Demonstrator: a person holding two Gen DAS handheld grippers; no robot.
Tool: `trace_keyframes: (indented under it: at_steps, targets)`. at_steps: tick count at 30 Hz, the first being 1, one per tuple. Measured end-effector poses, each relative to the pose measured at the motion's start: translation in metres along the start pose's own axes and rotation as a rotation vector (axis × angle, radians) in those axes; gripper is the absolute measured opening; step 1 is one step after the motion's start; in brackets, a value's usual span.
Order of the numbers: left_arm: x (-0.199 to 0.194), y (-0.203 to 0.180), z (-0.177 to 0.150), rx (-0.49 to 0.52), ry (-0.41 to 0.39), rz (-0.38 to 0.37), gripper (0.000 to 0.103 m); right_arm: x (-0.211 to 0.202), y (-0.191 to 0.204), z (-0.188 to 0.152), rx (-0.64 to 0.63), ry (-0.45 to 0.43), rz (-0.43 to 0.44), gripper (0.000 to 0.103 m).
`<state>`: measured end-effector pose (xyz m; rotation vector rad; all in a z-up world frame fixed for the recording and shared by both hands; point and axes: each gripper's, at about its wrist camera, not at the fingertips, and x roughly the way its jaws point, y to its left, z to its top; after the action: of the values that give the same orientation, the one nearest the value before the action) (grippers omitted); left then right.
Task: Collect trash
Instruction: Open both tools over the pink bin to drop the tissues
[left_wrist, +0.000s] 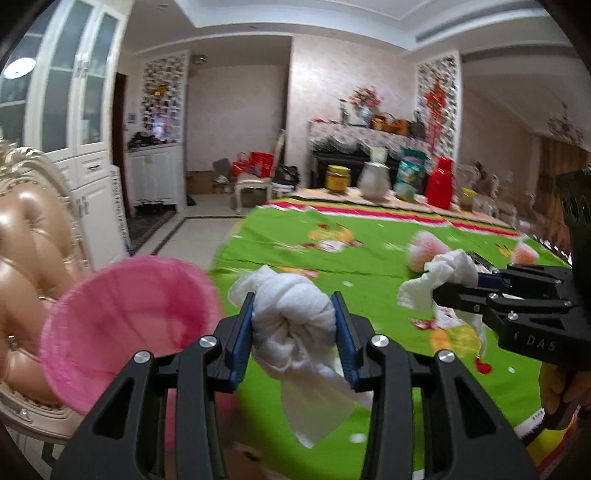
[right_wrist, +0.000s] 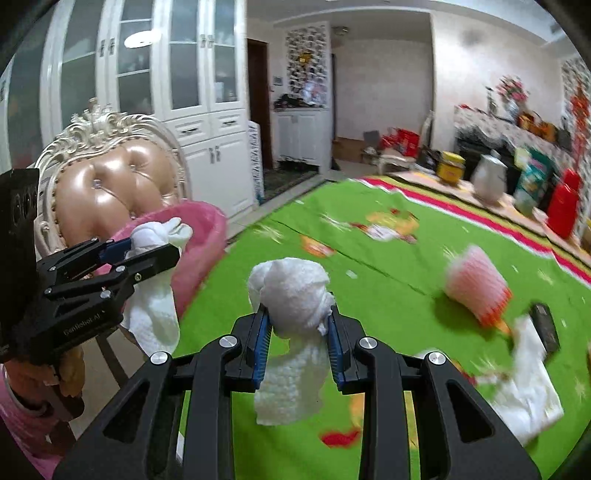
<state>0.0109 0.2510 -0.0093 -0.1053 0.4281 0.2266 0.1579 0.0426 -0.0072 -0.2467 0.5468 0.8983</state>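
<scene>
My left gripper (left_wrist: 294, 312) is shut on a crumpled white tissue (left_wrist: 295, 325), held above the table's left edge beside the pink basket (left_wrist: 122, 325). In the right wrist view the left gripper (right_wrist: 162, 240) and its tissue (right_wrist: 155, 306) hang at the basket's (right_wrist: 199, 243) rim. My right gripper (right_wrist: 298, 321) is shut on another white tissue wad (right_wrist: 291, 295), above the green tablecloth (right_wrist: 369, 277); it shows in the left wrist view (left_wrist: 439, 284) too. A pink-orange foam fruit net (right_wrist: 476, 288) and a flat white tissue (right_wrist: 528, 391) lie on the table.
A gold padded chair (right_wrist: 107, 188) stands behind the basket at the table's left. A black remote (right_wrist: 545, 326) lies by the flat tissue. Jars, a white jug (left_wrist: 375, 181) and a red container (left_wrist: 439, 182) line the table's far edge. White cabinets (right_wrist: 199, 110) stand at left.
</scene>
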Motion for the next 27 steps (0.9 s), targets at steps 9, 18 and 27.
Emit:
trace_keyframes:
  at_steps: [9, 18, 27]
  targets:
    - [-0.013, 0.097, 0.006, -0.066, -0.003, 0.157, 0.039, 0.064, 0.059, 0.049, -0.086, 0.011, 0.119, 0.028]
    - [0.002, 0.178, -0.003, -0.172, 0.041, 0.208, 0.039, 0.124, 0.104, 0.07, -0.1, 0.071, 0.189, 0.028]
    - [0.011, 0.211, -0.012, -0.229, 0.059, 0.324, 0.074, 0.163, 0.122, 0.082, -0.055, 0.103, 0.23, 0.073]
